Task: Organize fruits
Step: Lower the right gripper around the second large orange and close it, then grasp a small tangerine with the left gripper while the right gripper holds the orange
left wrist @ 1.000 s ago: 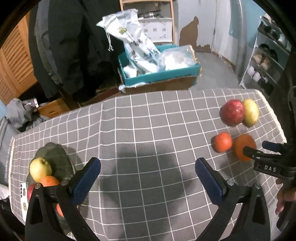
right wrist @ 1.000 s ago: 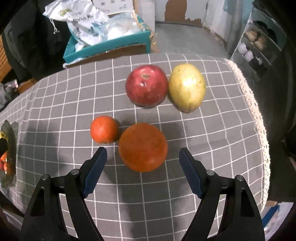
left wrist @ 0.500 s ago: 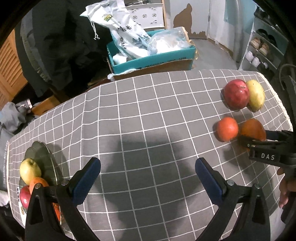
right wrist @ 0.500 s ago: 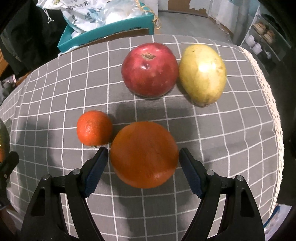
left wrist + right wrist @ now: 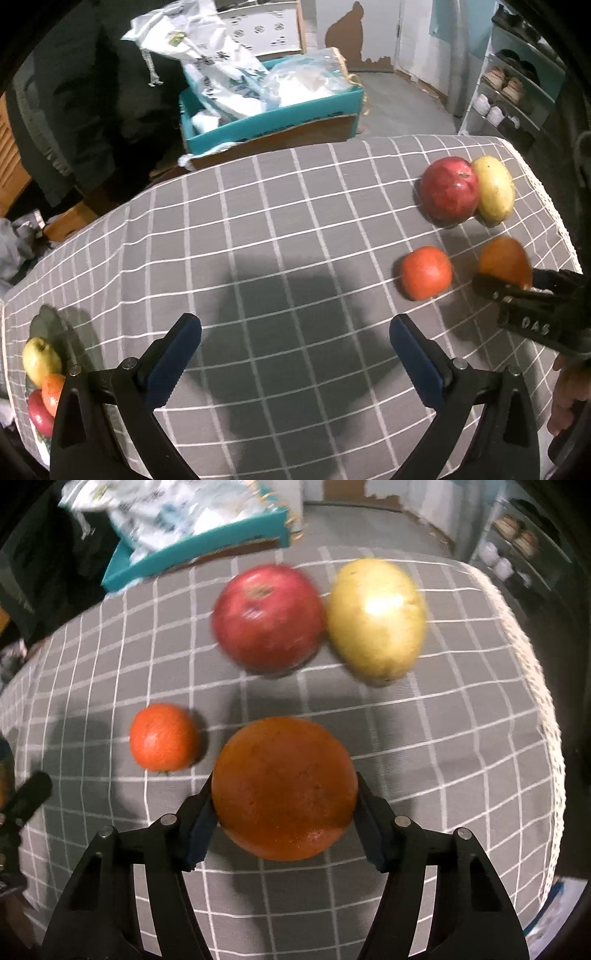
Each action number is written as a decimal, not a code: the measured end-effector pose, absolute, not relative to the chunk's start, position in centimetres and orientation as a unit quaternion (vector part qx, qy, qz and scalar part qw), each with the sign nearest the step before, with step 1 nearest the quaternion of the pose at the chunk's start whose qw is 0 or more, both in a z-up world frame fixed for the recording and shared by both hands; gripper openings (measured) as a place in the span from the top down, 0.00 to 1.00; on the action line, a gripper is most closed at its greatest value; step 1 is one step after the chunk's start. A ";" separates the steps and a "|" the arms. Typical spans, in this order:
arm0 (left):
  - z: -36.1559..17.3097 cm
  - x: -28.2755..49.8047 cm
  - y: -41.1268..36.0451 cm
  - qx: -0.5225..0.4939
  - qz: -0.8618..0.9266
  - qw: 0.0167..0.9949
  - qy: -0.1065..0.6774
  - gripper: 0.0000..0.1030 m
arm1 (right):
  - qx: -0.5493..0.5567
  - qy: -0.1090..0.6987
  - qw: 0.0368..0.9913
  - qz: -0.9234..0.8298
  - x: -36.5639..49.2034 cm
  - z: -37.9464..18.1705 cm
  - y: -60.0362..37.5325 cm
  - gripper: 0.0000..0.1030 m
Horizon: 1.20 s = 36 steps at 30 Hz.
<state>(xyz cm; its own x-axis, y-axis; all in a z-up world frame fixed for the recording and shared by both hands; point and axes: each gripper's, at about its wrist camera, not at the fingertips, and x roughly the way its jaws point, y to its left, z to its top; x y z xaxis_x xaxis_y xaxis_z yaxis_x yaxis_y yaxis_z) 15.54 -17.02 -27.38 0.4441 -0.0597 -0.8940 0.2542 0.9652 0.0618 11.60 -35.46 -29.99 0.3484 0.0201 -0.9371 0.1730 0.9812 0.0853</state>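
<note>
Right tongs (image 5: 284, 805) just closed on a round, dimpled orange (image 5: 282, 788), blue pads pressing both sides, on the grey checked cloth surface (image 5: 443, 738). Beside it one smaller tangerine (image 5: 164, 737), one glossy red apple (image 5: 267, 616), one yellow pear (image 5: 376, 618), all slightly blurred. Left tongs (image 5: 295, 354) spread wide, empty; three more fruits on a dark plate (image 5: 48, 321), half cut off.

Red apple (image 5: 269, 616) & yellow fruit (image 5: 376, 618) motion-blurred; plate (image 5: 55, 325) partly cut off.

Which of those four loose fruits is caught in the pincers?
The large orange, nearest the camera: the right gripper pinches its sides. The small orange, red apple and yellow fruit lie free.
</note>
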 end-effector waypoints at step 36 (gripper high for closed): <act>-32.0 18.2 -25.4 0.060 -0.191 0.798 0.568 0.56 | 0.082 0.555 0.821 -0.110 9.6 -29.5 -39.8 0.36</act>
